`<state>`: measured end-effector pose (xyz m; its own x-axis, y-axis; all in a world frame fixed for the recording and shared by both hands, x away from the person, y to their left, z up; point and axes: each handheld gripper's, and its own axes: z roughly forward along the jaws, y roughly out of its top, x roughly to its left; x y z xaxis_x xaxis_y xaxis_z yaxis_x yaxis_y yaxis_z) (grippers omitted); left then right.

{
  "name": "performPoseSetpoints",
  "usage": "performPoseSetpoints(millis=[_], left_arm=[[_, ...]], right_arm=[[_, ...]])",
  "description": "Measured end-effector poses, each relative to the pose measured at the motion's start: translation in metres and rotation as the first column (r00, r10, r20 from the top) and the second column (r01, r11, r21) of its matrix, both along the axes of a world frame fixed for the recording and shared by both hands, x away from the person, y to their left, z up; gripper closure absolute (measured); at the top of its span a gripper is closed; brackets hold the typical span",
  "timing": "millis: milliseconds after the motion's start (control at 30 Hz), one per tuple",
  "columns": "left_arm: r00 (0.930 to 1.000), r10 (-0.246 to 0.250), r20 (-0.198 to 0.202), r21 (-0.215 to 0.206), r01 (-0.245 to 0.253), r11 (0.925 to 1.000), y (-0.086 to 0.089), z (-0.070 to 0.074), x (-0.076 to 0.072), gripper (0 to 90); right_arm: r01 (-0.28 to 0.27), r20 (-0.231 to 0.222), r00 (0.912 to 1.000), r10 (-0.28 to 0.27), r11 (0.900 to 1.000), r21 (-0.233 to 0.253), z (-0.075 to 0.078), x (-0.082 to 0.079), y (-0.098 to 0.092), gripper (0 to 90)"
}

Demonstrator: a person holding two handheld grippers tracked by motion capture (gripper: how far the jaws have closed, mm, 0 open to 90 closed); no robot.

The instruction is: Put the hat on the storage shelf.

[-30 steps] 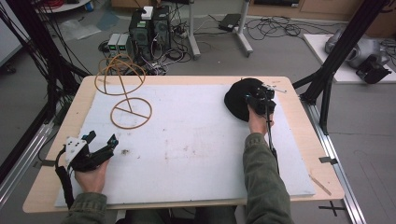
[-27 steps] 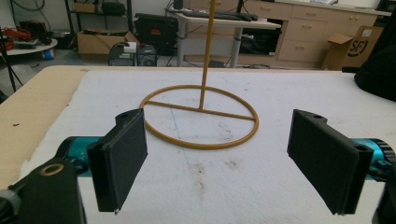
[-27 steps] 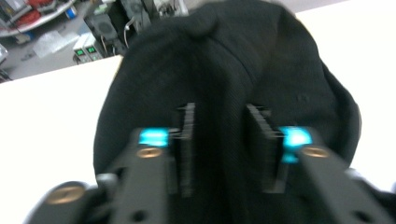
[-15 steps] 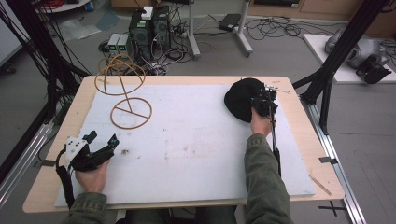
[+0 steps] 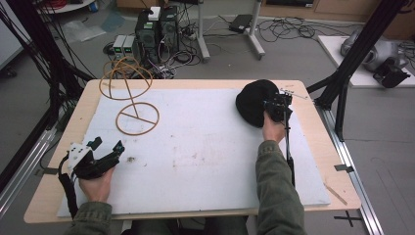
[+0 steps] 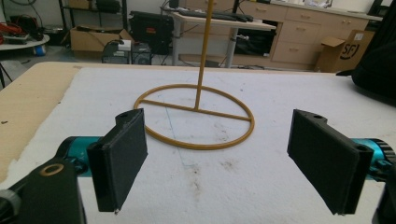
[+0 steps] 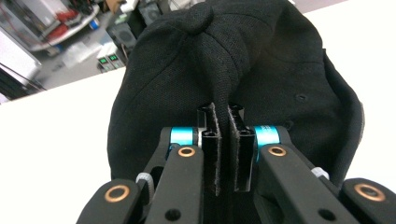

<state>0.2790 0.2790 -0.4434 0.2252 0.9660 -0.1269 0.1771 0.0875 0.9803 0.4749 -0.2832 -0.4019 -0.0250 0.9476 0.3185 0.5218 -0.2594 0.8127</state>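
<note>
A black cap [image 5: 252,102] lies at the far right of the white mat, and its crown [image 7: 219,60] bulges up in the right gripper view. My right gripper [image 5: 275,108] is shut on a fold of the cap's fabric, jaws pressed together [image 7: 223,140]. A yellow wire stand [image 5: 132,100] with a ring base [image 6: 196,121] and a thin upright post stands at the far left. My left gripper [image 5: 105,147] rests at the near left of the mat, open with nothing between its fingers [image 6: 217,163], pointing toward the stand.
The white mat [image 5: 195,152] covers most of the wooden table [image 5: 63,142]. Black frame legs rise at the table's left and right sides. Computers and cables sit on the floor beyond the far edge.
The right gripper and the cap have shifted very slightly; the left gripper has stayed where it was.
</note>
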Motion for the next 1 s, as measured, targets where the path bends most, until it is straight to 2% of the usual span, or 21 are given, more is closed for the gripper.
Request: performPoseSetpoints(millis=[167,267,300,367,433,567,667,800,867,1000], left_arm=[[1.0000,-0.002,0.002,-0.001,0.002,1.0000,0.000,0.000,0.001,19.7],[1.0000,-0.003,0.003,-0.001,0.003,1.0000,0.000,0.000,0.000,19.7],[1.0000,-0.003,0.004,-0.005,0.003,1.0000,0.000,0.000,0.000,19.7],[1.0000,-0.007,0.004,-0.006,0.007,1.0000,0.000,0.001,0.001,19.7],[1.0000,-0.006,0.007,-0.008,0.006,0.9999,0.000,0.001,0.001,19.7],[0.9999,-0.005,0.009,-0.007,0.005,1.0000,0.000,0.001,0.001,19.7],[0.9999,-0.008,0.008,-0.005,0.008,0.9999,0.000,0.001,0.001,19.7],[0.9999,-0.015,0.008,-0.007,0.015,0.9999,-0.001,0.001,0.002,19.7],[0.9998,-0.017,0.006,-0.007,0.018,0.9998,0.000,0.001,0.002,19.7],[0.9998,-0.019,0.007,-0.013,0.019,0.9997,0.000,0.000,0.003,19.7]], right_arm=[[-0.020,0.032,0.9993,0.020,1.000,0.001,0.012,-0.009,0.004,85.9],[-0.031,0.071,0.9971,0.030,0.999,0.015,0.022,-0.017,0.007,85.9],[-0.034,0.098,0.9947,0.030,0.999,0.033,0.030,-0.022,0.007,85.9],[-0.034,0.105,0.9940,0.030,0.999,0.037,0.032,-0.024,0.007,85.9],[-0.037,0.111,0.9933,0.033,0.999,0.036,0.040,-0.028,0.007,85.9],[-0.053,0.157,0.9863,0.050,0.998,0.017,0.055,-0.033,0.010,85.9],[-0.067,0.193,0.9789,0.065,0.998,0.005,0.067,-0.036,0.014,85.8],[-0.093,0.235,0.9667,0.101,0.995,-0.047,0.081,-0.040,0.023,85.7],[-0.108,0.254,0.9598,0.119,0.993,-0.058,0.087,-0.042,0.028,85.7],[-0.140,0.303,0.9411,0.151,0.989,-0.057,0.101,-0.046,0.039,85.6]])
